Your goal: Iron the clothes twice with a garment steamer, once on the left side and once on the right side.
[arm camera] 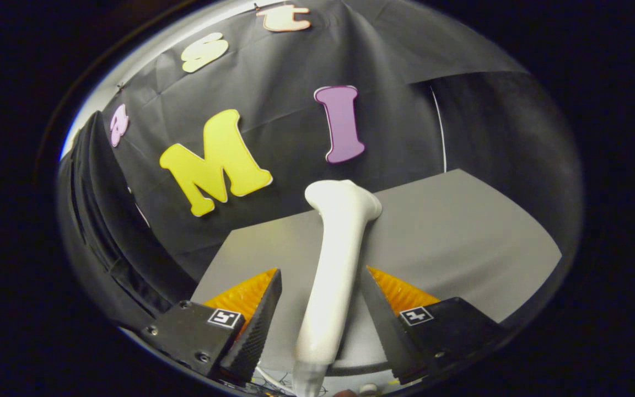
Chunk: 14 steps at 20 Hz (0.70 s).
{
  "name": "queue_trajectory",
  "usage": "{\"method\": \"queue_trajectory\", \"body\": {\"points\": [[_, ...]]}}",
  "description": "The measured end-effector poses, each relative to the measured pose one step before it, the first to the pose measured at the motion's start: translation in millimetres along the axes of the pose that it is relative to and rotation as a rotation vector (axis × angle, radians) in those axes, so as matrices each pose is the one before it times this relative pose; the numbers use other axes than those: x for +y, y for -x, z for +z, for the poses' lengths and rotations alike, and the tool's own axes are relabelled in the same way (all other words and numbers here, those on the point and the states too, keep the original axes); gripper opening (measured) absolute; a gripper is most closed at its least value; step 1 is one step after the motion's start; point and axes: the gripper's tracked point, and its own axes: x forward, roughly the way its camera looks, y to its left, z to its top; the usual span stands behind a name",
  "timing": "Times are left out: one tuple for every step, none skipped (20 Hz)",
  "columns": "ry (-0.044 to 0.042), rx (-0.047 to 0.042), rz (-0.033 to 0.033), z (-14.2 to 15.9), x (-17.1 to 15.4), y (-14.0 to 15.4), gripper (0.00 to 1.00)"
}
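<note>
A white garment steamer (335,248) lies on the grey table (461,231), its handle running back between my fingers and its wider head pointing away, toward the booth wall. My gripper (320,273) is open around the handle. There is a clear gap on the left side and a narrower one on the right, and neither finger presses on it. A dark garment (102,220) hangs to the left of the table, beyond the left finger.
The black booth wall stands close behind the table's far edge. To the right of the steamer the grey tabletop is bare out to its right edge. A thin white cord (441,127) runs down the wall at the back right.
</note>
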Motion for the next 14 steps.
{"method": "queue_trajectory", "body": {"points": [[-0.01081,0.01299,0.00723,-0.38,0.79,-4.78,0.9],[0.00097,0.01191,-0.00934,1.05,-1.28,-4.78,0.9],[0.00209,0.01746,-0.02314,-0.43,-3.58,-5.78,0.87],[-0.00378,0.0188,-0.01697,-2.15,-0.85,-4.73,0.83],[0.00868,-0.00599,-0.013,2.7,1.56,-1.81,0.78],[0.01646,0.00197,-0.03843,0.19,-6.6,-8.49,0.75],[0.0082,-0.01277,-0.03417,0.63,-3.85,-1.97,0.67],[-0.00531,0.00528,-0.0182,1.24,-2.9,2.13,0.59],[-0.00149,0.01049,-0.01005,0.99,-1.02,-0.67,0.5],[-0.00593,0.00309,-0.00485,-0.6,1.51,3.93,0.48],[-0.00531,-0.01581,-0.00032,2.12,3.5,2.61,0.45],[-0.00285,-0.04242,-0.00133,5.07,4.93,1.12,0.42],[0.01355,-0.05236,-0.0151,6.11,3.07,7.41,0.39],[0.00583,-0.04965,-0.01078,6.28,3.25,13.1,0.38]]}}
